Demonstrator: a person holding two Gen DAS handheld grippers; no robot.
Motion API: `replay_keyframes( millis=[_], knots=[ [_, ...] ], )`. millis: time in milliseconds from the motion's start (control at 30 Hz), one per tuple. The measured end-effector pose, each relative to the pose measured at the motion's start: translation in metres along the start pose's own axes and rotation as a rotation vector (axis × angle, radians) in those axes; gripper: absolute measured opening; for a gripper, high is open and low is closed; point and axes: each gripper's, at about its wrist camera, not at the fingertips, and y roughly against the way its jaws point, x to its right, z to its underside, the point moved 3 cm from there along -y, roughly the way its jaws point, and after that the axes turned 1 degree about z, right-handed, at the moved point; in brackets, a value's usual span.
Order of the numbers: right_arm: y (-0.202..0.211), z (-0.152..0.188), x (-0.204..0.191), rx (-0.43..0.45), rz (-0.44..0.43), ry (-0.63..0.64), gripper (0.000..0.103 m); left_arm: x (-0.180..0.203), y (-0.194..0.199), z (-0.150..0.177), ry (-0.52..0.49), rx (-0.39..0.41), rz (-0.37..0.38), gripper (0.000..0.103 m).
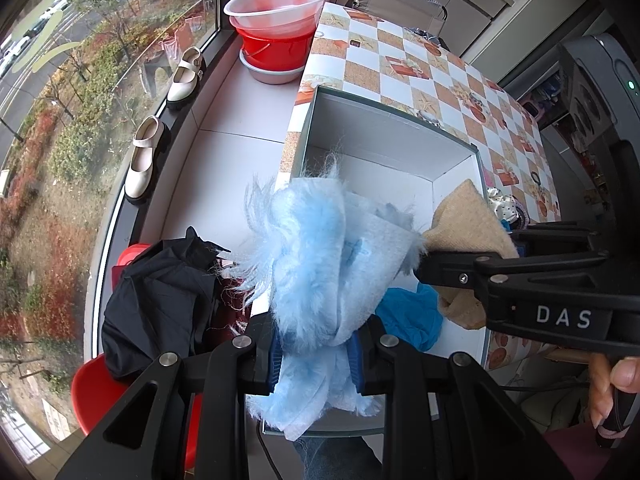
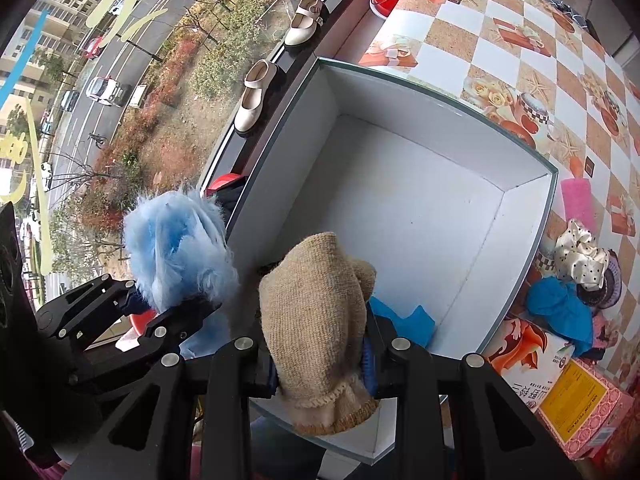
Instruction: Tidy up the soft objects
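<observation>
- The left gripper [image 1: 316, 354] is clamping a fluffy light-blue cloth [image 1: 316, 264], whose bulk is fanning up toward 12 o'clock from the jaws.
- The right gripper [image 2: 322, 364] is pinching a tan knitted piece [image 2: 316, 304], its long axis running toward 12 o'clock in its own wrist view.
- The white box [image 2: 516, 276] is lying open below and ahead of both, toward 12 to 1 o'clock; the tan piece is hanging over the box's near edge, so the right hand seems nearer to dropping.
- A blue fabric [image 2: 404, 318] is already lying in the near corner.
- At 3 o'clock outside the box, a polka-dot scrunchie [image 2: 580, 252] and another blue cloth [image 2: 560, 312] are waiting.
- Nothing is blocking the drop.
</observation>
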Motion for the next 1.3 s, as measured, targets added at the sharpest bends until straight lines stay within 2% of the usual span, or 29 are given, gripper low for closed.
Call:
replay_keyframes(
  millis=[700,867,967,1033,1067,1100,1133,1233,1300],
  knots=[
    [-0.004,-0.012,0.003,-0.003,0.015,0.022,0.031,0.002,-0.004,0.000,-0.001,-0.006,-0.005,0.029],
    [-0.008,-0.013,0.002,-0.011,0.016,0.031,0.031,0.001,-0.005,0.009,-0.009,-0.003,-0.012,0.030],
    [-0.009,-0.012,0.002,-0.013,0.019,0.034,0.031,0.004,-0.002,0.012,-0.032,0.018,-0.039,0.040],
    [-0.009,-0.011,0.002,-0.015,0.017,0.034,0.032,0.009,0.002,0.009,-0.056,0.030,-0.063,0.063],
    [-0.010,-0.012,0.003,-0.015,0.017,0.034,0.032,0.010,0.003,0.010,-0.067,0.036,-0.065,0.070],
    [-0.010,-0.012,0.003,-0.013,0.018,0.034,0.033,0.013,0.006,0.007,-0.075,0.038,-0.063,0.081],
    [-0.010,-0.011,0.003,-0.012,0.019,0.035,0.035,0.013,0.006,0.010,-0.084,0.036,-0.065,0.082],
    [-0.007,-0.010,0.003,0.001,0.034,0.034,0.073,0.015,0.002,0.010,-0.090,-0.015,-0.066,0.082],
    [-0.005,-0.011,0.004,0.011,0.062,0.034,0.084,0.013,0.002,0.015,-0.090,-0.025,-0.074,0.083]
  ],
)
